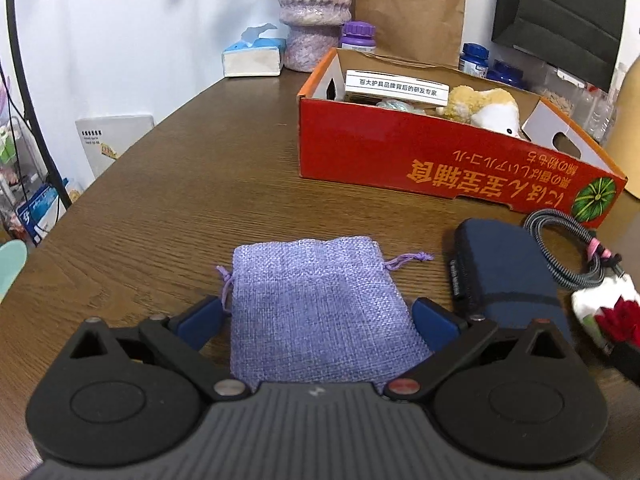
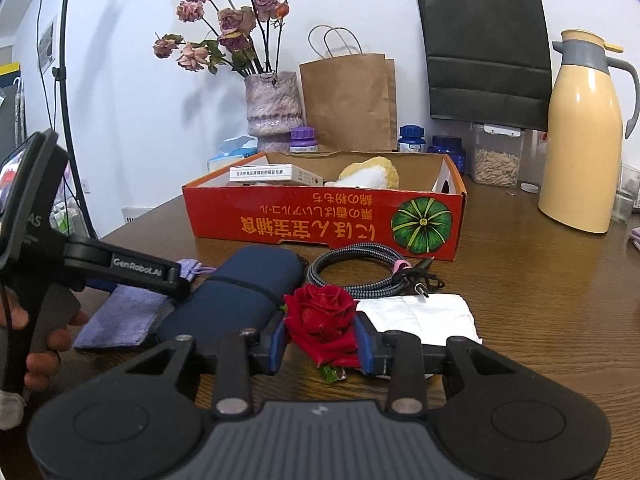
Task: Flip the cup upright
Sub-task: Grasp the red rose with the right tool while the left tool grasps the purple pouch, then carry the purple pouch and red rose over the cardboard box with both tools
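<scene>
No cup shows in either view, so the flip looks unstarted: the left gripper hangs spread wide over a pouch, and the right gripper flanks a rose, pads just beside it, grip uncertain. Beyond them on the table lie a case, cable and red box, then a vase, bags and white wall.

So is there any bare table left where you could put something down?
Yes: the brown wooden table is bare between the lilac burlap pouch and the red cardboard box, and right of the white folded tissue below the cream thermos jug. The navy zip case, coiled braided cable and red fabric rose crowd together.
</scene>
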{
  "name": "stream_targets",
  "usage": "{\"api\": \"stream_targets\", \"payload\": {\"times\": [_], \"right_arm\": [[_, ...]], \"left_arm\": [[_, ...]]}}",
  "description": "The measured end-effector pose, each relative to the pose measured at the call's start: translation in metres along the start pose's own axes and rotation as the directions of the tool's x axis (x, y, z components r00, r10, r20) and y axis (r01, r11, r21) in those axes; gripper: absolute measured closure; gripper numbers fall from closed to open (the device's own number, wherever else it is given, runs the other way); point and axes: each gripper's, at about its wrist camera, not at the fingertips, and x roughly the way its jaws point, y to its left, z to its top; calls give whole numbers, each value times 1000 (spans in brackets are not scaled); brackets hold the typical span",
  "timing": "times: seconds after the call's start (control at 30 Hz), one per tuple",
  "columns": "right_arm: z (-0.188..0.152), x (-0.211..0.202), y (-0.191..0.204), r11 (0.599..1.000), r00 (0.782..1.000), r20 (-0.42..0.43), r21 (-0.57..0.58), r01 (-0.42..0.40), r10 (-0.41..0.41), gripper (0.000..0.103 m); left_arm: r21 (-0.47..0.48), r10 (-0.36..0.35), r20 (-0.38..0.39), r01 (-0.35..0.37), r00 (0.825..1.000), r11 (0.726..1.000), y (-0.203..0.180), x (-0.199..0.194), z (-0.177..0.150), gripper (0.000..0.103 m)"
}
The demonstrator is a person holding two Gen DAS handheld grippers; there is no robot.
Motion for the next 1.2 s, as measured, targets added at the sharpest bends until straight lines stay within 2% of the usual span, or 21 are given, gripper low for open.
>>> {"api": "stream_targets", "payload": {"times": [0.27, 0.5, 0.53, 0.87, 1.2], "right_arm": [[-1, 3, 0, 1000, 1000, -8, -1, 1, -1, 68], [-1, 3, 0, 1000, 1000, -12, -3, 6, -6, 68], [0, 3, 0, 1000, 1000, -13, -2, 7, -7, 68], [0, 1, 0, 1000, 1000, -11, -3, 17, -17, 68], [4, -4, 6, 999, 999, 23, -31, 33, -32, 68]], "left_arm": [[50, -24, 28, 22, 999, 998, 18, -10, -5, 26], [28, -55, 37, 54, 998, 998, 35, -15, -3, 74], [22, -67, 36, 66, 997, 998, 37, -16, -2, 77], [30, -108, 114, 105, 988, 994, 41, -43, 3, 80], [52, -160, 150, 154, 976, 987, 28, -56, 11, 80]]}}
